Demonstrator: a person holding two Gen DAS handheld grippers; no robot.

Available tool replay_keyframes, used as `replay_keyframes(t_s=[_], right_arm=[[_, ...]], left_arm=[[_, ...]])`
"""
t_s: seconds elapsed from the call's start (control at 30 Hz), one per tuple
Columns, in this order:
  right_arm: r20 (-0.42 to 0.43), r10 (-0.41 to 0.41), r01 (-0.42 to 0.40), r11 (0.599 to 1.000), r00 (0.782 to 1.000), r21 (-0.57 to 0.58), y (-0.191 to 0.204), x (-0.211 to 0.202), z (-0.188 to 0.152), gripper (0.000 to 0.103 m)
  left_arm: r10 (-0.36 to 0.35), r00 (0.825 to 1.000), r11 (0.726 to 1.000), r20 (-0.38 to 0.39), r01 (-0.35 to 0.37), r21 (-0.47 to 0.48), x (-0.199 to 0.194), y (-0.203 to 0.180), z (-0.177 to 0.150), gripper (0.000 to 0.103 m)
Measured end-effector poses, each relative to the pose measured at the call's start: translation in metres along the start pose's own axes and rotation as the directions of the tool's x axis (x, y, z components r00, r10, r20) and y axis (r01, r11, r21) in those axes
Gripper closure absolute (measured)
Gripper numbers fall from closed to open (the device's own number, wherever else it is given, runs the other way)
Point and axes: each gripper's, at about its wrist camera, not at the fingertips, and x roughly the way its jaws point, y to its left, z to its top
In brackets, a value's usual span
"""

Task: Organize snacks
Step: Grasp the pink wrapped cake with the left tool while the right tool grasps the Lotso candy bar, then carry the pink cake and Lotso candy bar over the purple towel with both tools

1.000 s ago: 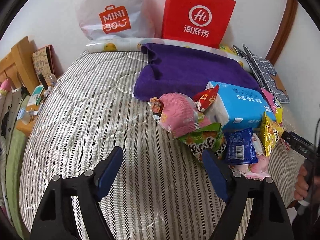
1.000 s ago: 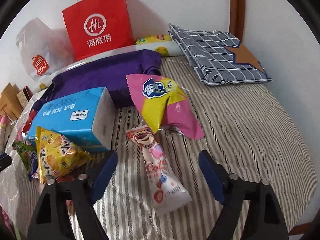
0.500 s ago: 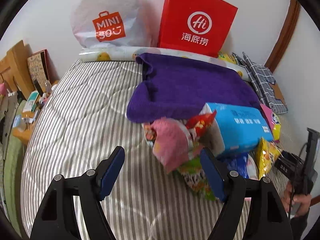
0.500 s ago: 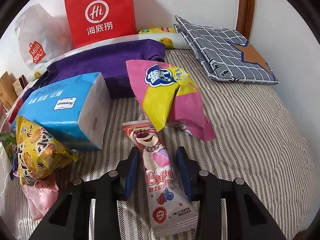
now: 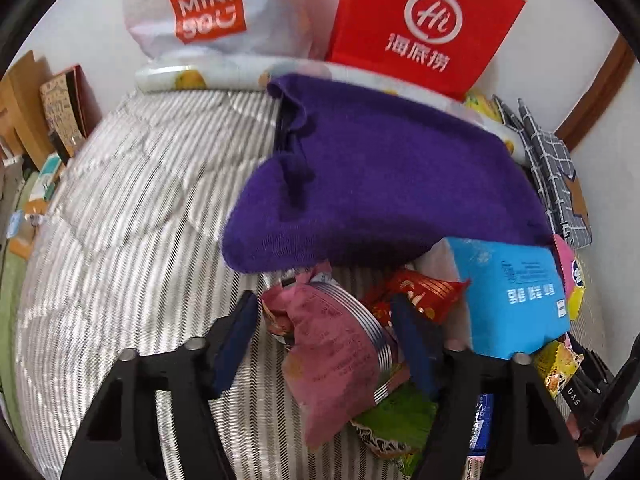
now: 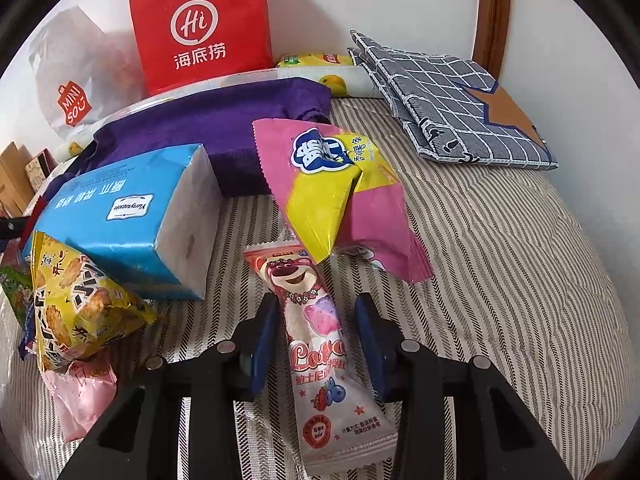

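In the left wrist view my left gripper (image 5: pixel 324 320) has its jaws around a pink snack bag (image 5: pixel 340 348) on the striped bed, pads close to its sides. A red packet (image 5: pixel 424 292), a green packet (image 5: pixel 400 420) and a blue tissue pack (image 5: pixel 516 300) lie to its right. In the right wrist view my right gripper (image 6: pixel 316 320) has its jaws narrowed around a long pink-and-white bear snack stick (image 6: pixel 316 340); whether the pads squeeze it I cannot tell. A pink-and-yellow chip bag (image 6: pixel 336 192) lies just beyond.
A purple towel (image 5: pixel 380 172) lies mid-bed. A red Hi paper bag (image 5: pixel 424 24) and a white Miniso bag (image 5: pixel 208 12) stand at the wall. A yellow cracker bag (image 6: pixel 76 300) and the tissue pack (image 6: pixel 128 216) sit left of the right gripper. A grey checked cloth (image 6: pixel 452 96) lies at the back right.
My left gripper moved forward and narrowed around the pink bag. My right gripper moved forward and closed in around the bear snack stick, then stayed there.
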Motion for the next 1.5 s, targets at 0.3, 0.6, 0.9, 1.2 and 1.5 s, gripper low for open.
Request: replay_keyframes(t_s=[0.3,0.6,0.9,1.2,1.5], right_arm=[[0.0,0.0,0.0,1.0,1.0,-0.001,0.0,0.0,0.0,0.064],[0.001,0.0,0.0,1.0,1.0,0.0,-0.001,0.0,0.001,0.064],[0.009,-0.014,0.014,1.0,1.0,0.001,0.0,-0.002,0.0,0.081],[0.015,0.024,-0.024,0.999,1.0,0.022,0.006,-0.031,-0.009,0.084],[0.067,0.014,-0.016,0.999,0.998,0.028,0.009,-0.079,-0.011,0.084]], left_arm=[[-0.008,1.0,1.0,0.012,0.008,0.014,-0.022,0.017,-0.019,0.051],[-0.064,0.998,0.998,-0.019,0.064,-0.009,-0.014,0.023,-0.034,0.047],[-0.031,0.999,0.999,0.039,0.029,0.038,-0.041,0.022,-0.045,0.053],[-0.056,0.996,0.998,0.072,0.053,0.046,-0.072,0.029,-0.053,0.053],[-0.108,0.987,0.993,0.122,0.102,0.054,-0.105,0.022,-0.052,0.053]])
